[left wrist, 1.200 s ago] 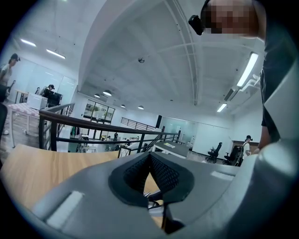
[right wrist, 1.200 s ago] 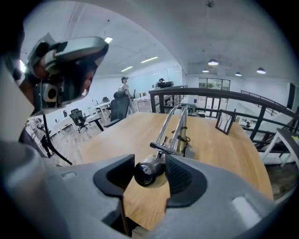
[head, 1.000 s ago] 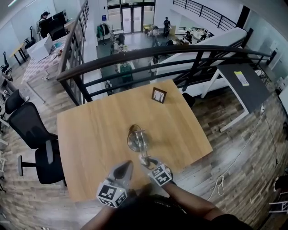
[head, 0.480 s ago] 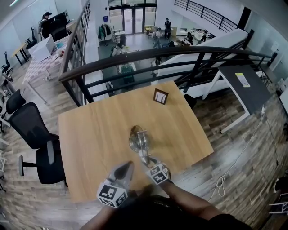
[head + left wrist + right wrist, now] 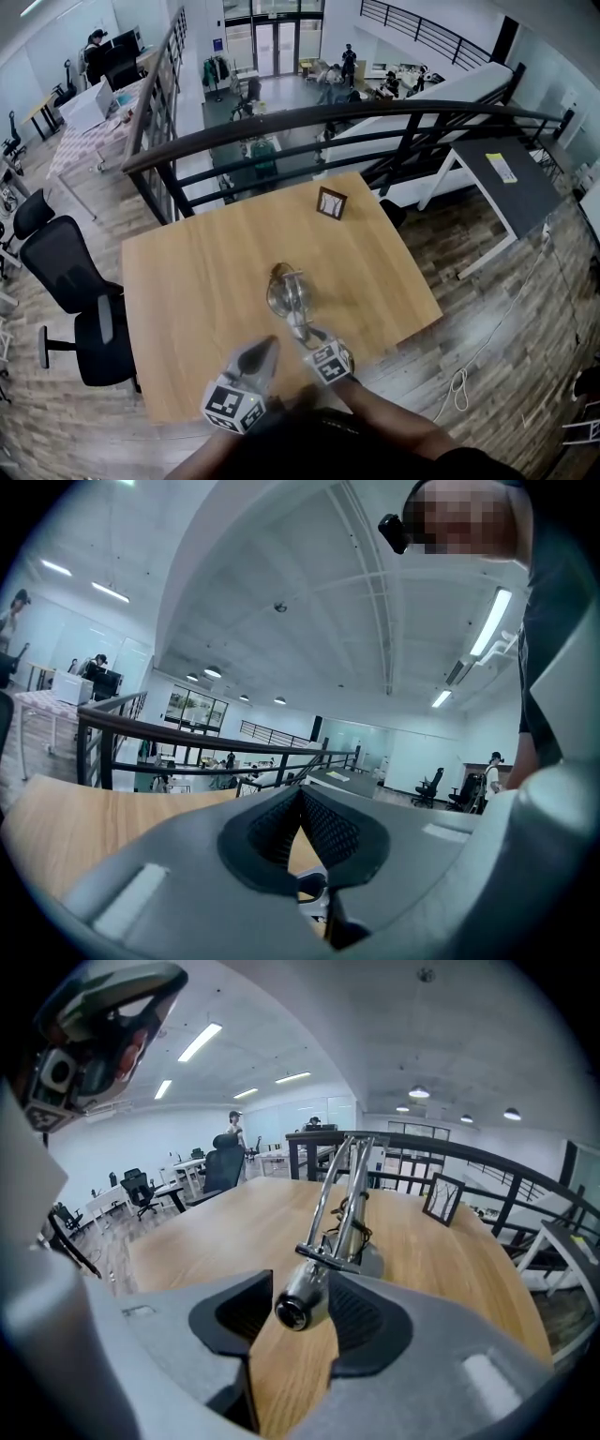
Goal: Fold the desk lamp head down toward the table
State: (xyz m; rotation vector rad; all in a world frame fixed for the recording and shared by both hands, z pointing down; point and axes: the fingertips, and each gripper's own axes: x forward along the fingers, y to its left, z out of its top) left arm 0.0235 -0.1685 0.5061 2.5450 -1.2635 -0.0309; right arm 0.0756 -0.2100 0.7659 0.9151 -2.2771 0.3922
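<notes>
The right gripper [image 5: 298, 1321] is holding the chrome cylindrical lamp head [image 5: 302, 1299] between its dark ribbed pads [image 5: 364, 1321], its jaws standing partly apart with the head filling the gap at their tips. The left gripper [image 5: 300, 792] is carrying nothing, its jaws pressing together at the tips, and in the head view it is hovering level at 9 o'clock of the right one. The lamp head is sitting low over the light wooden table [image 5: 187, 281], at 6 o'clock of the silver desk lamp's round base [image 5: 284, 292] near the table's middle, while the thin chrome lamp arms [image 5: 342, 1194] are slanting up toward 12 o'clock. A small dark-framed picture [image 5: 330, 202] is standing at 1 o'clock of the base, well apart. A black curved railing [image 5: 328, 117] is running beyond the far edge, and a black office chair [image 5: 66, 272] is waiting at 9 o'clock.
</notes>
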